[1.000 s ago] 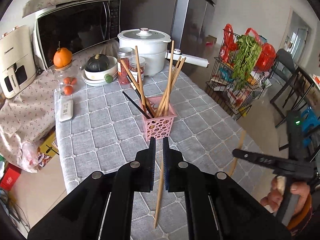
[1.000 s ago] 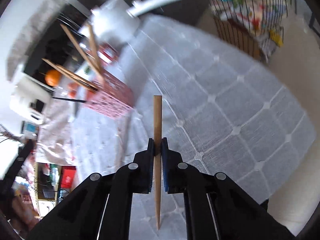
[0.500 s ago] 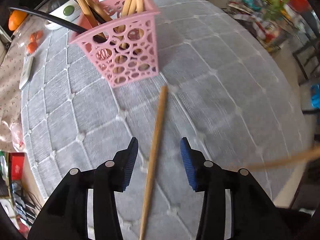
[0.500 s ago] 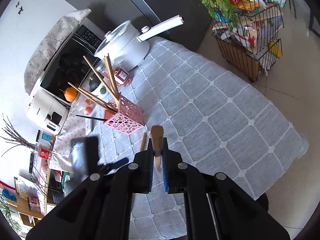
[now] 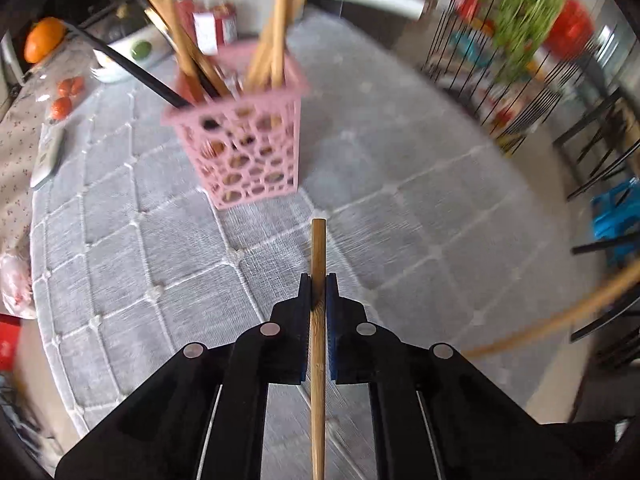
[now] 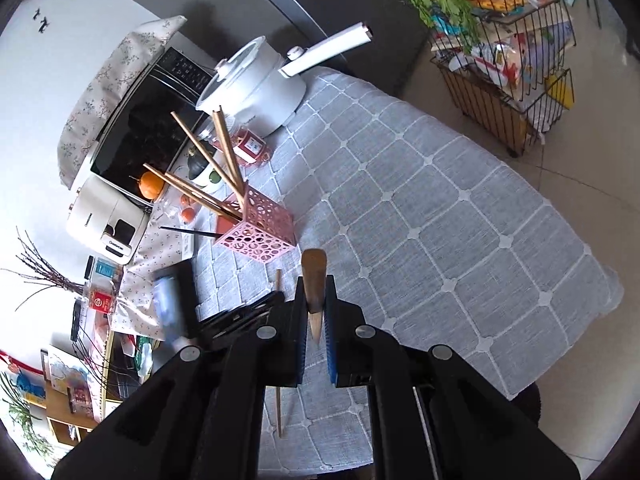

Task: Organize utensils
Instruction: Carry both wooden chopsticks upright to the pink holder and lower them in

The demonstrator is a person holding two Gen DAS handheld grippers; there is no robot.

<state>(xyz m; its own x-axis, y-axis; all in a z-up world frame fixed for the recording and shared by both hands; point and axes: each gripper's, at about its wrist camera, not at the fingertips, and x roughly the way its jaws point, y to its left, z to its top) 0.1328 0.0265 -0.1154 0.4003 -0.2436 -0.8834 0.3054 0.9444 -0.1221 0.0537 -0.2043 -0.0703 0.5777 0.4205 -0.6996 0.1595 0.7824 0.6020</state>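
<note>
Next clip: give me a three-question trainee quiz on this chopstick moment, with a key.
1. True or false: the left gripper is shut on a chopstick.
2. The pink holder stands: A) upright on the tablecloth, B) tipped over, C) on the floor.
3. What does the right gripper hold?

Key: 1 true; 2 A; 3 a wooden chopstick too.

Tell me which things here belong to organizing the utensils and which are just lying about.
Job: pink holder, chopstick in left gripper, chopstick in right gripper.
Lying about: white pot, microwave, orange, wire rack.
</note>
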